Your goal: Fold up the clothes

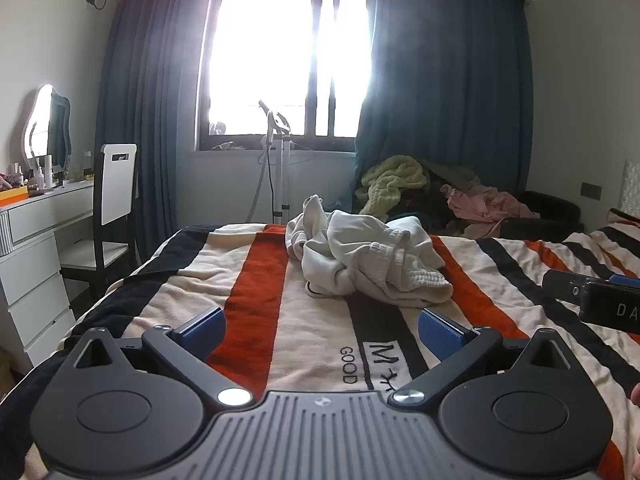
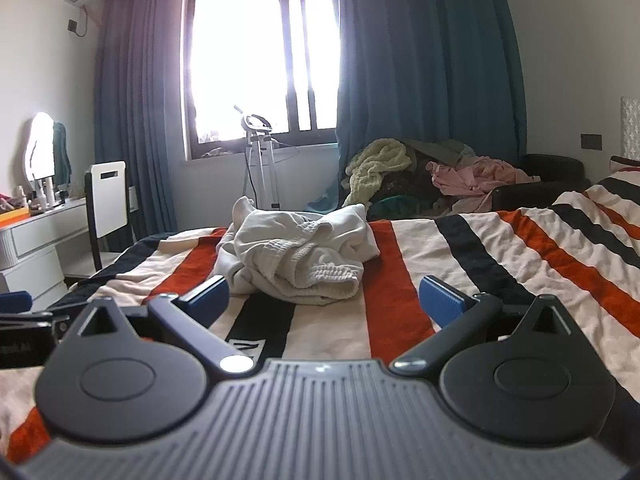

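A crumpled cream-white garment [image 1: 368,260] lies in a heap on the striped bed cover [image 1: 256,280], ahead of both grippers. It also shows in the right wrist view [image 2: 300,252]. My left gripper [image 1: 320,328] is open and empty, low over the cover, short of the heap. My right gripper [image 2: 324,300] is open and empty, close to the heap's near edge. The right gripper's body [image 1: 600,300] shows at the right edge of the left wrist view. The left gripper's body [image 2: 24,320] shows at the left edge of the right wrist view.
A pile of other clothes [image 1: 440,192] lies beyond the bed's far right. A garment steamer stand [image 1: 280,160] is under the window. A white dresser [image 1: 36,264] and a chair [image 1: 112,208] stand left of the bed.
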The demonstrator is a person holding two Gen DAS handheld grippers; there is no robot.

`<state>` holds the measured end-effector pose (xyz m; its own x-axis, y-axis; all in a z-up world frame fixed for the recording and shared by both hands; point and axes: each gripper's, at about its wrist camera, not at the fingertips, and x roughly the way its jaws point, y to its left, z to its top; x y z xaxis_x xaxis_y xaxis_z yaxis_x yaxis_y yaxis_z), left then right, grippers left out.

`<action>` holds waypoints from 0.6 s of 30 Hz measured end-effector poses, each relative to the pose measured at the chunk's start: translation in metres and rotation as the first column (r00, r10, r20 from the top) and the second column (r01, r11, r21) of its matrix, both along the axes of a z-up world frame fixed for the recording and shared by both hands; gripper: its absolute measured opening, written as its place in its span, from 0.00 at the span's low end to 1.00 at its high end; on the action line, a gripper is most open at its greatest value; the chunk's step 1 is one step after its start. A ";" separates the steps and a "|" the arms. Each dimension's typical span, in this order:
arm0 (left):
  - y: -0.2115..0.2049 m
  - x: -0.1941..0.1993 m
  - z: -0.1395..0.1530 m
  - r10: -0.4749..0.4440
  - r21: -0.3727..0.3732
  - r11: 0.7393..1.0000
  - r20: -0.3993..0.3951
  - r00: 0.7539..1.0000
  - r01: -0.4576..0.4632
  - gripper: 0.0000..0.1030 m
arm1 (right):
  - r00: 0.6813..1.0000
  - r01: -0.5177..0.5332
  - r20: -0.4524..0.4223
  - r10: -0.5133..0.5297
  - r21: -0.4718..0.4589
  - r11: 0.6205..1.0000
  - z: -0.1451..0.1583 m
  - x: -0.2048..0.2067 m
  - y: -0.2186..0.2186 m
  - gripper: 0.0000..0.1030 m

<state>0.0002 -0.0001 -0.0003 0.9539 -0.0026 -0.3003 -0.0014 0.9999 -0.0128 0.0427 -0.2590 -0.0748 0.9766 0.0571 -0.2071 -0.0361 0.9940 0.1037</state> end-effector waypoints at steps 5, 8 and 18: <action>-0.001 0.001 -0.002 0.005 0.005 1.000 -0.008 1.000 -0.005 1.00 | 1.000 0.002 -0.001 -0.002 0.006 1.000 -0.001 0.000 -0.001 1.00; 0.000 0.003 -0.001 0.010 0.002 1.000 -0.010 1.000 -0.010 1.00 | 1.000 0.003 -0.002 -0.003 0.001 1.000 -0.003 -0.001 0.000 1.00; 0.000 0.003 -0.006 0.013 -0.013 1.000 -0.019 1.000 -0.014 1.00 | 1.000 0.008 -0.006 -0.008 -0.005 1.000 -0.002 0.000 0.000 1.00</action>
